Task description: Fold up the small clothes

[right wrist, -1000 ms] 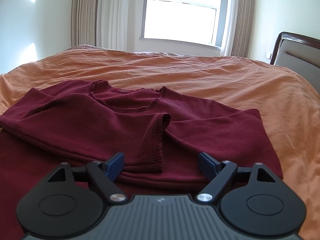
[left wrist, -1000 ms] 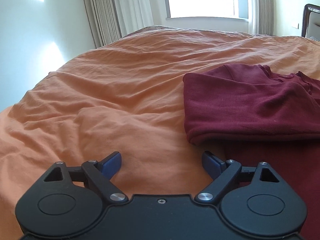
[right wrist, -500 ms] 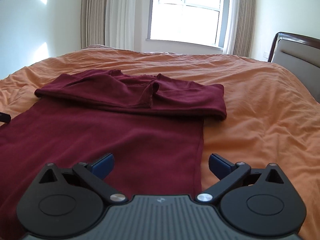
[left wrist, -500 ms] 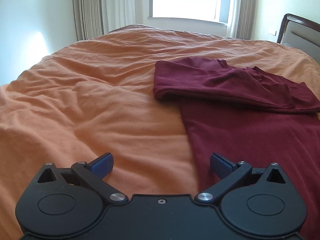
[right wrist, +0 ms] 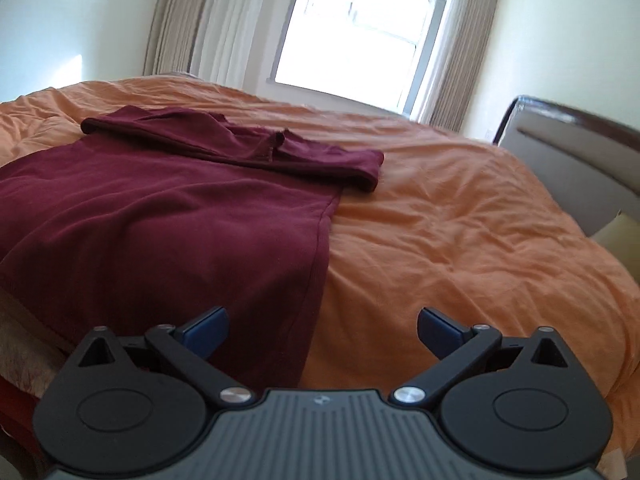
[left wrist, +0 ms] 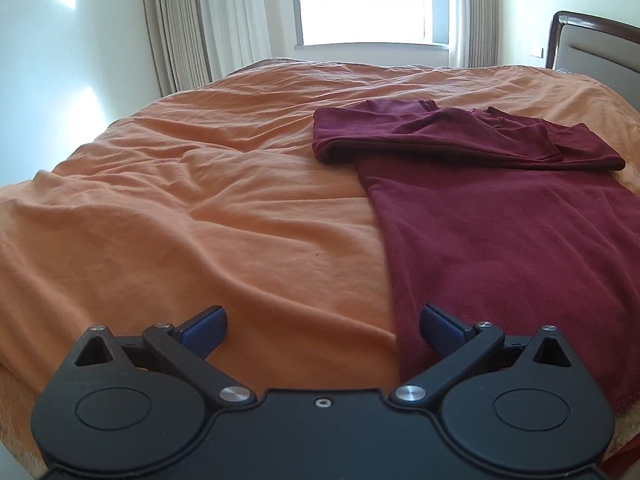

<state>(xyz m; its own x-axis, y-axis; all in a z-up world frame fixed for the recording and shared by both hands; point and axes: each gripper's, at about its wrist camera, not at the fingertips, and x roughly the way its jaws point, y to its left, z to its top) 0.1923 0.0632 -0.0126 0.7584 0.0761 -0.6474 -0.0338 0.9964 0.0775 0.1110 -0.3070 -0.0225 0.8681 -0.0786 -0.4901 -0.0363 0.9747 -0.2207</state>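
1. Both of my tongs stand wide apart and hold nothing: my left gripper point(left wrist: 322, 326) has bare orange bedspread point(left wrist: 200, 220) between its blue pads, with the right-hand pad over the garment's left edge; my right gripper point(right wrist: 322, 326) straddles the garment's right edge, its left pad over the cloth, its right pad over the spread.
2. Nearest to me lies the lower body of the maroon top point(left wrist: 500, 240), spread flat in a single layer on the bed, its hem close to the bed's near edge. From the right wrist view the same maroon top point(right wrist: 160, 220) reaches from the left of the picture to about its middle.
3. Farther off, the upper part is already folded down across the body: sleeves and neckline make a thick band point(left wrist: 460, 140) running crosswise, a little wider than the body below it.
4. Beyond that is only rumpled spread, then the curtains point(left wrist: 180, 20), the window point(left wrist: 372, 0) and the headboard point(right wrist: 568, 140) at the right.
5. My judgement: the first fold is done. Left to do is bringing the lower half up over the band, perhaps narrowing the sides, then smoothing.
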